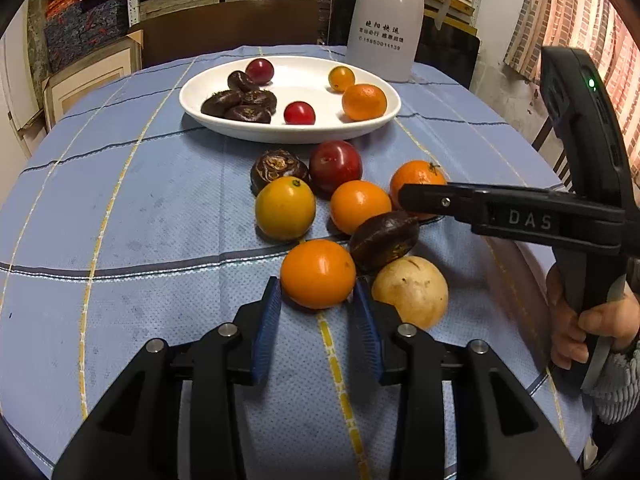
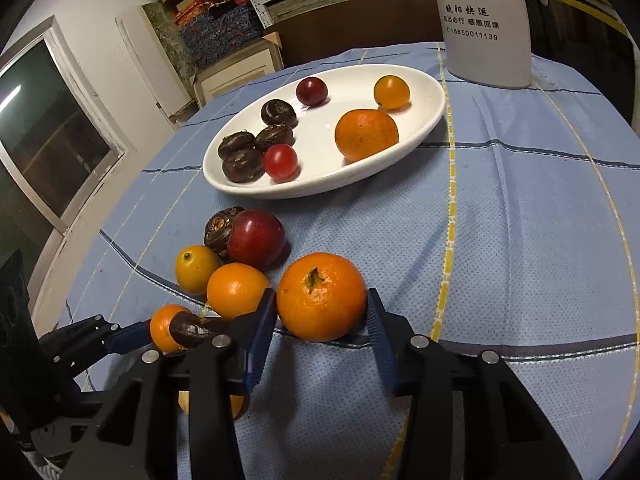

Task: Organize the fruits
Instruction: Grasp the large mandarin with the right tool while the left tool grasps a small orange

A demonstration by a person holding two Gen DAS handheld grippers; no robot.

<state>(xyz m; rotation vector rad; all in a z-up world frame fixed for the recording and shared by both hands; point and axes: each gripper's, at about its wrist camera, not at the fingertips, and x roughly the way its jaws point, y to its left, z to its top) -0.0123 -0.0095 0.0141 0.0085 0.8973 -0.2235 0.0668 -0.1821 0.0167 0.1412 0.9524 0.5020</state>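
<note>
Oranges sit loose on the worktop just short of the plate (image 1: 362, 130): left gripper (image 1: 316, 300) fingers pinch the nearest orange (image 1: 318, 273), right gripper (image 2: 322, 314) fingers flank, apparently touching, the stemmed orange (image 2: 321, 296).

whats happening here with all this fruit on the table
A person is sorting fruit with a handheld gripper in each hand. The left gripper is closed on an orange near the front of the blue tablecloth. The right gripper brackets a stemmed tangerine. Several fruits already lie in the white plate; others remain loose on the cloth.
</note>
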